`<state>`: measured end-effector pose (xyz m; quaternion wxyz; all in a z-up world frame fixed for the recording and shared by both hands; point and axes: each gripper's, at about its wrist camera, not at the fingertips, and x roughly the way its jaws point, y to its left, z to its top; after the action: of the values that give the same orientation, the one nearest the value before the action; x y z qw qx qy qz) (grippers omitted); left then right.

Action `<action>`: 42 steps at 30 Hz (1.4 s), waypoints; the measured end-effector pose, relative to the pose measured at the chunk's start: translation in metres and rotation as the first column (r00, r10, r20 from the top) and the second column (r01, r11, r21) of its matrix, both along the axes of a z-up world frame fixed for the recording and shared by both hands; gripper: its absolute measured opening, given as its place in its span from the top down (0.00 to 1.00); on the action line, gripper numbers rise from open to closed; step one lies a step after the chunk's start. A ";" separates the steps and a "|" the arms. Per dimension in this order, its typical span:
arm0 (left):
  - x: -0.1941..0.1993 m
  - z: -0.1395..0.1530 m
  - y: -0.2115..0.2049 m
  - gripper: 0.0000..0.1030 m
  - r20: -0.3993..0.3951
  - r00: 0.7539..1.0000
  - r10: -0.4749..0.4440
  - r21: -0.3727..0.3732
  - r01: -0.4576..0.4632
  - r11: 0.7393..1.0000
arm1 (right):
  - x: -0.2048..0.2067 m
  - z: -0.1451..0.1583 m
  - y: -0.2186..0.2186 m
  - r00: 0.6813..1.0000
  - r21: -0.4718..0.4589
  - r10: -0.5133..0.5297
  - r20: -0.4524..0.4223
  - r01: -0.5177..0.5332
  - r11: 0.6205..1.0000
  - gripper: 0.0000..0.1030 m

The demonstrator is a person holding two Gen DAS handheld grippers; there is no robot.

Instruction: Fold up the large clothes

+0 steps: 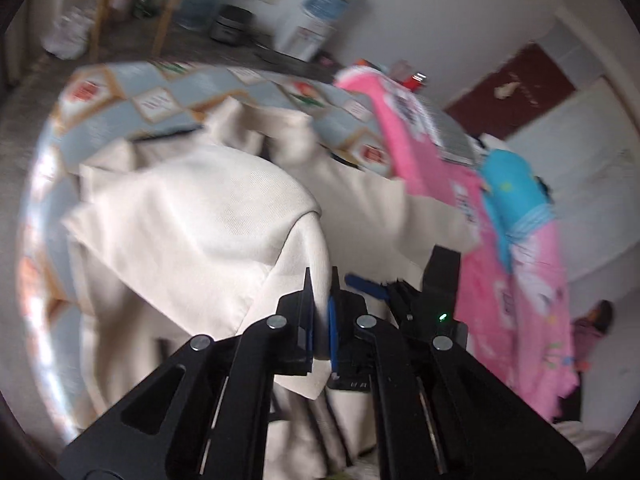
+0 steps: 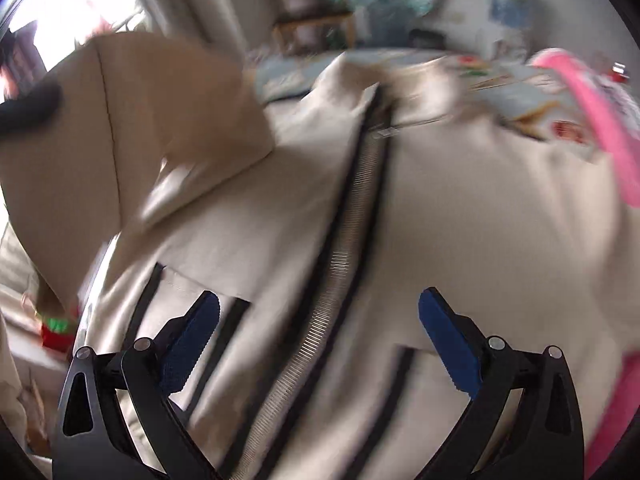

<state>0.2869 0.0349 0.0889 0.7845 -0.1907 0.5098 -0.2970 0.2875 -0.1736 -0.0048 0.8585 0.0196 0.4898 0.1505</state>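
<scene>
Surface and room, as I read them from both wrist views: a table under a pale blue patterned cloth with framed diamond motifs (image 1: 188, 92) carries the work; behind it stand a wooden-legged stool with a dark seat (image 1: 136, 4), a white water dispenser topped by a blue bottle (image 1: 320, 12), a white wall and a dark red door (image 1: 516, 92). A bright pink printed fabric (image 1: 516, 280) hangs at the table's right edge, with a turquoise piece (image 1: 512, 196) lying on it.

The cream zip-front jacket (image 2: 460, 220) lies spread over the table, front up. Its long axis follows the dark-edged metal zipper (image 2: 344, 264), which runs from near my right gripper away toward the collar at the far side; two dark-trimmed pockets flank it.

My left gripper (image 1: 322, 312) is clenched on a raised fold of the jacket, the cloth pinched between its blue pads. My right gripper (image 2: 320, 316) is released, its fingers wide apart above the zipper, with no cloth between them. Both views are motion-blurred.
</scene>
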 end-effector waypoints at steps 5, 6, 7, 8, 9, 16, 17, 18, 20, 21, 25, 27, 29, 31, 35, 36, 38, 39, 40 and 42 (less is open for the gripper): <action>-0.028 -0.052 -0.068 0.67 -0.044 0.993 -0.107 -0.040 0.106 0.994 | -0.059 0.036 -0.064 0.983 0.049 -0.137 0.125 0.132 0.990 0.05; -0.034 -0.060 -0.075 0.61 -0.050 0.993 -0.103 -0.039 0.101 0.994 | -0.067 0.041 -0.070 0.979 0.049 -0.147 0.140 0.141 0.989 0.05; -0.043 -0.066 -0.078 0.61 -0.040 0.995 -0.086 -0.038 0.085 0.996 | -0.077 0.047 -0.076 0.977 0.063 -0.157 0.145 0.150 0.987 0.05; -0.052 -0.069 -0.076 0.59 -0.021 0.998 -0.060 -0.029 0.060 0.998 | -0.082 0.050 -0.078 0.978 0.092 -0.155 0.138 0.143 0.985 0.05; -0.061 -0.071 -0.071 0.54 0.001 1.000 -0.028 -0.015 0.028 1.000 | -0.086 0.050 -0.079 0.983 0.147 -0.140 0.121 0.122 0.982 0.05; -0.094 -0.089 -0.004 0.34 0.176 0.956 0.234 0.391 -0.286 0.875 | -0.065 0.014 -0.057 0.997 0.404 -0.037 -0.070 0.062 0.912 0.10; -0.095 -0.094 0.008 0.33 0.176 0.950 0.257 0.414 -0.309 0.856 | -0.063 0.006 -0.053 0.994 0.435 -0.028 -0.104 0.070 0.898 0.15; -0.094 -0.100 0.016 0.31 0.173 0.944 0.282 0.428 -0.330 0.841 | -0.061 -0.004 -0.050 0.988 0.473 -0.024 -0.151 0.093 0.876 0.16; -0.097 -0.112 0.032 0.29 0.157 0.932 0.327 0.433 -0.362 0.826 | -0.054 -0.017 -0.049 0.974 0.513 -0.038 -0.224 0.151 0.845 0.24; -0.098 -0.117 0.037 0.27 0.148 0.928 0.343 0.425 -0.373 0.825 | -0.054 -0.023 -0.050 0.964 0.531 -0.049 -0.260 0.185 0.827 0.26; -0.103 -0.129 0.051 0.20 0.125 0.925 0.360 0.411 -0.379 0.829 | -0.060 -0.038 -0.053 0.940 0.569 -0.069 -0.333 0.258 0.781 0.31; -0.099 -0.137 0.053 0.20 0.101 0.931 0.351 0.414 -0.361 0.836 | -0.064 -0.045 -0.051 0.929 0.570 -0.077 -0.363 0.286 0.770 0.33; -0.102 -0.139 0.054 0.18 0.133 0.931 0.340 0.417 -0.364 0.833 | -0.062 -0.053 -0.050 0.914 0.551 -0.099 -0.394 0.321 0.771 0.40; -0.095 -0.145 0.053 0.16 0.142 0.936 0.321 0.424 -0.350 0.835 | -0.059 -0.057 -0.053 0.903 0.523 -0.127 -0.410 0.346 0.779 0.45; -0.094 -0.149 0.056 0.10 0.173 0.935 0.309 0.396 -0.354 0.847 | -0.057 -0.062 -0.052 0.896 0.474 -0.169 -0.410 0.368 0.800 0.51; -0.094 -0.149 0.057 0.08 0.178 0.935 0.308 0.380 -0.354 0.855 | -0.057 -0.060 -0.049 0.899 0.459 -0.182 -0.399 0.367 0.809 0.51; -0.095 -0.149 0.060 0.07 0.189 0.930 0.315 0.345 -0.363 0.866 | -0.056 -0.058 -0.045 0.904 0.441 -0.198 -0.379 0.365 0.820 0.54; -0.096 -0.149 0.061 0.07 0.192 0.930 0.314 0.338 -0.363 0.868 | -0.055 -0.057 -0.042 0.905 0.428 -0.209 -0.370 0.366 0.826 0.56; -0.094 -0.150 0.059 0.07 0.192 0.932 0.308 0.341 -0.358 0.869 | -0.054 -0.057 -0.042 0.907 0.422 -0.216 -0.362 0.366 0.829 0.59; -0.092 -0.150 0.056 0.07 0.189 0.938 0.291 0.360 -0.342 0.868 | -0.050 -0.058 -0.038 0.909 0.397 -0.237 -0.342 0.368 0.841 0.67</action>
<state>0.1945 0.0911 -0.0607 0.8759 -0.0935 0.4683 -0.0693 0.2372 -0.2118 -0.0626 0.7652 0.3176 0.5476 0.1171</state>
